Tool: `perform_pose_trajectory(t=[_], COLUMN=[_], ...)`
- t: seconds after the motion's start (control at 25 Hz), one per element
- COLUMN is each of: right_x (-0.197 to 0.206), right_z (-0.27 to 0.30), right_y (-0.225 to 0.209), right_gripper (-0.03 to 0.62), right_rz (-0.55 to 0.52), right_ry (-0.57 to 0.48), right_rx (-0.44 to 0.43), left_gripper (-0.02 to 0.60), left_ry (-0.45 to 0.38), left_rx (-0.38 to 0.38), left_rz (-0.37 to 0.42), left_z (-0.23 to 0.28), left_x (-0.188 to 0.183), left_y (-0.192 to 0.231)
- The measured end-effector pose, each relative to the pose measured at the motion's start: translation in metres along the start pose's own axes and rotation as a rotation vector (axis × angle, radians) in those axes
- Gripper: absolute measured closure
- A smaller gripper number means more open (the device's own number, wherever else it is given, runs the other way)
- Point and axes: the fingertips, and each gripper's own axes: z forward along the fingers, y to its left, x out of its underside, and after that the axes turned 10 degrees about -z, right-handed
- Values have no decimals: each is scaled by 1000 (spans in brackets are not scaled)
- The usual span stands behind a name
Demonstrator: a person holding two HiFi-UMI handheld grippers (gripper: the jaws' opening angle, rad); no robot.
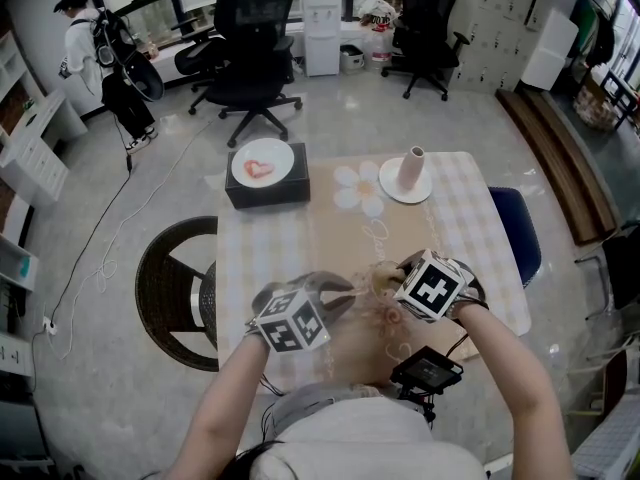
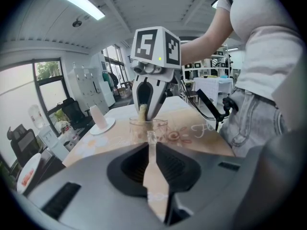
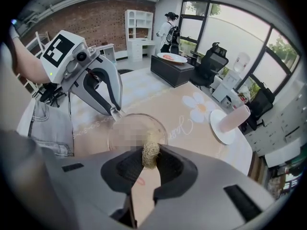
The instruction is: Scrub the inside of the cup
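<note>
A clear glass cup [image 2: 148,128] stands upright near the table's [image 1: 330,228] person-side edge, with a tan fibrous scrubber [image 3: 150,152] dipping inside it.

Left tongs [image 2: 151,145] clamped, tilted down, right tongs [image 3: 149,153] clamped, pointing steeply down

Cup [image 1: 377,279]: in the head view mostly hidden behind the left gripper [image 2: 151,139] and right gripper [image 3: 148,158]. In the left gripper view its base sinks behind that gripper's body, and in the right gripper view a blurred patch covers much of its inside (where the scrubber [image 3: 150,150] meets the glass cannot be told). Plate [image 1: 262,162]: red item on it too small to tell; blue chair [image 1: 516,230]: partly hidden under the table [image 1: 300,238].
</note>
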Motion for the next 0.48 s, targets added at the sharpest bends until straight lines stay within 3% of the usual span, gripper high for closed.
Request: perform_pose_trajectory(t=[0.48], right_x=[6], right_z=[-5], right_y=[24], right_gripper=[525], right_rz=[35], right_ry=[21], right_rx=[-183], left_gripper=[529], left_ry=[-7], left_rx=[-1], left_rz=[0], left_z=[-1], left_x=[-3], left_y=[0])
